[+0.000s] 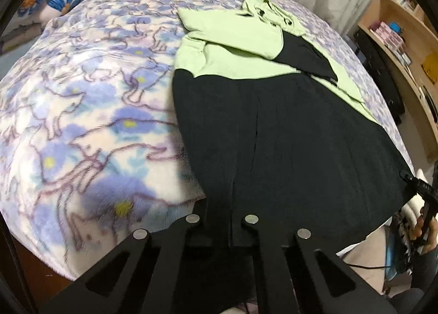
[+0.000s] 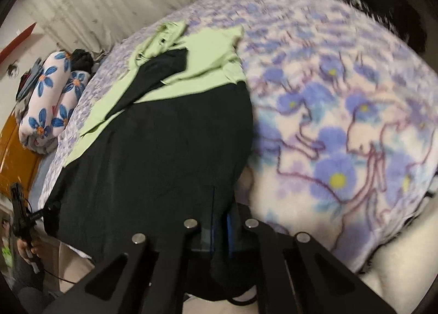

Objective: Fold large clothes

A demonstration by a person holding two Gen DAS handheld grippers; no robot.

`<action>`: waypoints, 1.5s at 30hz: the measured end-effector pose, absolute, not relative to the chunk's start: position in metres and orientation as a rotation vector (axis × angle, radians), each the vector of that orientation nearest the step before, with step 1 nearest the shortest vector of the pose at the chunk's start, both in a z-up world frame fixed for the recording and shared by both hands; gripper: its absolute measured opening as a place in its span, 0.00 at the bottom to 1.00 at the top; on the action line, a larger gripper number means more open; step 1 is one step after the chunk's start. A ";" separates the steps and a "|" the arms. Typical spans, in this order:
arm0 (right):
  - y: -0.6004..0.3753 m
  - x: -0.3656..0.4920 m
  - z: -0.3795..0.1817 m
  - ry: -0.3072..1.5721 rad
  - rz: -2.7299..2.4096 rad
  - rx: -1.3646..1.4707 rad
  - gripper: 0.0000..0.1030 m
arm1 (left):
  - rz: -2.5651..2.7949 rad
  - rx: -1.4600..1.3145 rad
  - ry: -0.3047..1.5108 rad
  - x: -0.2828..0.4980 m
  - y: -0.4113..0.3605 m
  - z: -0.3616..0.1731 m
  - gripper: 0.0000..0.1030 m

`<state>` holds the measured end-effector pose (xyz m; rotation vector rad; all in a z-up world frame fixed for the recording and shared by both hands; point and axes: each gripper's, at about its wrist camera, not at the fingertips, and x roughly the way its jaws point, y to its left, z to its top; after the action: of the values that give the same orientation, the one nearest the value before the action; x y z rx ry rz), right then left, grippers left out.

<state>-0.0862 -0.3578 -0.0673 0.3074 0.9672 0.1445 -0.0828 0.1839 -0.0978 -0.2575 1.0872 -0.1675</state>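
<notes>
The garment, black in its lower part and light green at the top, lies spread on the bed and stretches away ahead of both grippers. The left gripper is clamped on the black hem at its near corner. The right gripper is pinched closed on the hem's other near corner. A floral pillow lies far off to the right gripper's left.

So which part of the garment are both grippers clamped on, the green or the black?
The black part, at its near hem; the green part lies at the far end, untouched.
</notes>
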 end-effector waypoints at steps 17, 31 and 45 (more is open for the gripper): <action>-0.332 -0.116 -0.032 0.975 0.223 0.241 0.04 | -0.177 -0.271 1.086 -0.111 0.192 -0.068 0.00; -0.350 -0.028 0.032 0.789 0.270 0.420 0.04 | -0.227 -0.508 0.886 -0.023 0.197 0.003 0.00; -0.369 0.209 0.014 0.838 0.051 0.507 0.10 | -0.034 -0.540 0.896 0.212 0.213 -0.016 0.07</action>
<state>0.2093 -0.3687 0.0141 0.5070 0.8380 0.0512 0.2120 0.2134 -0.0163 -0.5401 0.8962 -0.0336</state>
